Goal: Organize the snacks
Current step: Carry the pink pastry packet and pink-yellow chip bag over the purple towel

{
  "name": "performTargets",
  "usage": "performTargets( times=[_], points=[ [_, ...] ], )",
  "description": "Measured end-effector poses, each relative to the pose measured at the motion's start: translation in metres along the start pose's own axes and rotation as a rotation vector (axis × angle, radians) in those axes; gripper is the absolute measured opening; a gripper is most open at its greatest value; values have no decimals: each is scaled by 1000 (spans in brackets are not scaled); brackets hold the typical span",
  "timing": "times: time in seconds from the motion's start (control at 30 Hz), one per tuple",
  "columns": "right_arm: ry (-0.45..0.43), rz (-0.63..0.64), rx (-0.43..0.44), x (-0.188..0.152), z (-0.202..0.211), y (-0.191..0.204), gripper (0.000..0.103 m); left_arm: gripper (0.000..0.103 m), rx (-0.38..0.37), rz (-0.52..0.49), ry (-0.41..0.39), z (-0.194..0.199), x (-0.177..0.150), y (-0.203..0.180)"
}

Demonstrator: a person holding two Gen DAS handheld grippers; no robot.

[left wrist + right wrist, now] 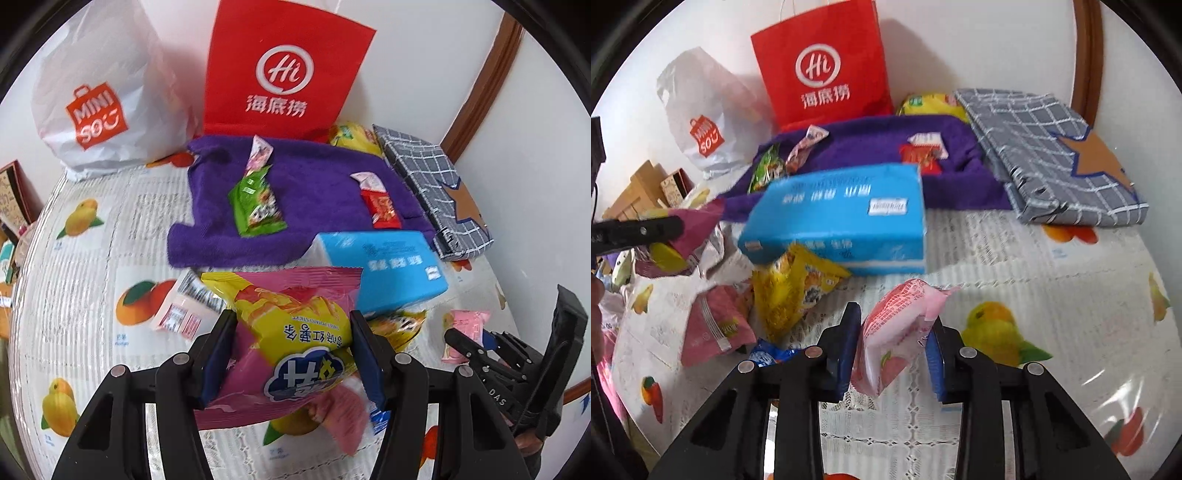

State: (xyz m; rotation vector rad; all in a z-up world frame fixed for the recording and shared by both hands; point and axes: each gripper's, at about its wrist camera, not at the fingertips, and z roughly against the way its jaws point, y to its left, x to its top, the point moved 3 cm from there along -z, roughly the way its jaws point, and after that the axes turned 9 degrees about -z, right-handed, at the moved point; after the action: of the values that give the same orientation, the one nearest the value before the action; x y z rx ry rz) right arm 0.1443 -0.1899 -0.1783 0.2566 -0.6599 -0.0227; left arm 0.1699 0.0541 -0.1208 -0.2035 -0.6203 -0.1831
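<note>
I am gripping a pink-and-yellow sweet potato stick bag (295,332) in my left hand-held gripper (293,354), its blue pads pressing both sides of the bag. My right hand-held gripper (894,350) is squeezing a small pink snack packet (897,332), clamped tight. Both are hanging over the fruit-print counter (1052,295). At twelve o'clock from the bag, a blue tissue pack (384,266) is lying; beyond it a purple towel (295,199) is carrying a green snack packet (256,203) and a red candy packet (380,203). A red paper bag (284,70) is standing at the wall.
</note>
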Motion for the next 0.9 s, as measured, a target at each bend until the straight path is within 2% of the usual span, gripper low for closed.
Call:
performTargets(
  times=[0.2, 0.43, 0.63, 0.9],
  points=[
    [-65, 9, -3, 38, 16, 7, 34, 58, 2, -30, -18, 2, 26, -13],
    [-114, 29, -16, 88, 14, 28, 34, 58, 5, -47, -34, -1, 64, -19],
    [-141, 40, -17, 131, -4, 42, 34, 58, 20, -46, -41, -13, 95, -11],
    [-125, 26, -8, 175, -43, 47, 34, 58, 65, -9, -24, -47, 130, 15]
  ],
)
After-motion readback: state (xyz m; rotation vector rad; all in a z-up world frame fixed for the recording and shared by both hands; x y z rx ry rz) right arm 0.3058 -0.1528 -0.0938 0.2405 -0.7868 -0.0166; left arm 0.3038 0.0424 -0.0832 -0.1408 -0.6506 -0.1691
